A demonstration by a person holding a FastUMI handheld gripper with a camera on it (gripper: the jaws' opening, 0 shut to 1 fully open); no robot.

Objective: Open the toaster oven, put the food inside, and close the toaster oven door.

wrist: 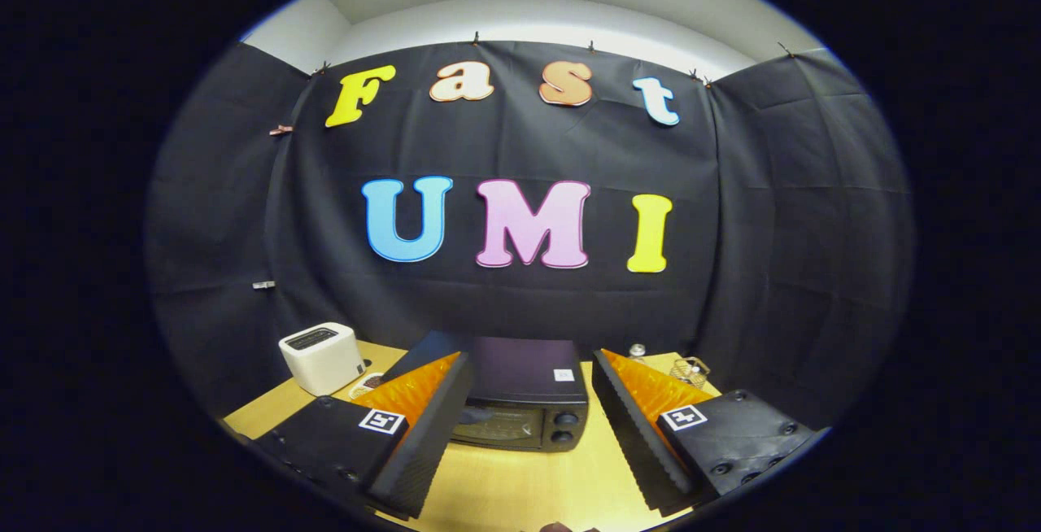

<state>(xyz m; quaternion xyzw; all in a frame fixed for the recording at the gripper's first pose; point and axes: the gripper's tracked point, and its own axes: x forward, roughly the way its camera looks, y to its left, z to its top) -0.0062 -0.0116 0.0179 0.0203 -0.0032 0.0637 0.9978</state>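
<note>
the jaws stand wide apart with nothing between them, hovering above the wooden tabletop [520,483]. the toaster oven [520,402] sits just ahead of the fingers [423,426], framed in the gap between them, its door shut and two knobs [564,426] stacked at its right side. a white toaster [321,357] stands off to the left, a small wire object [690,369] to the right behind the fingers. the food is not clearly made out. judging by its look, the oven is a stiff, fairly heavy box that should stay put; the door likely hinges along the bottom, so the place to take hold is the handle along the door's top edge, which is hard to see here.
</note>
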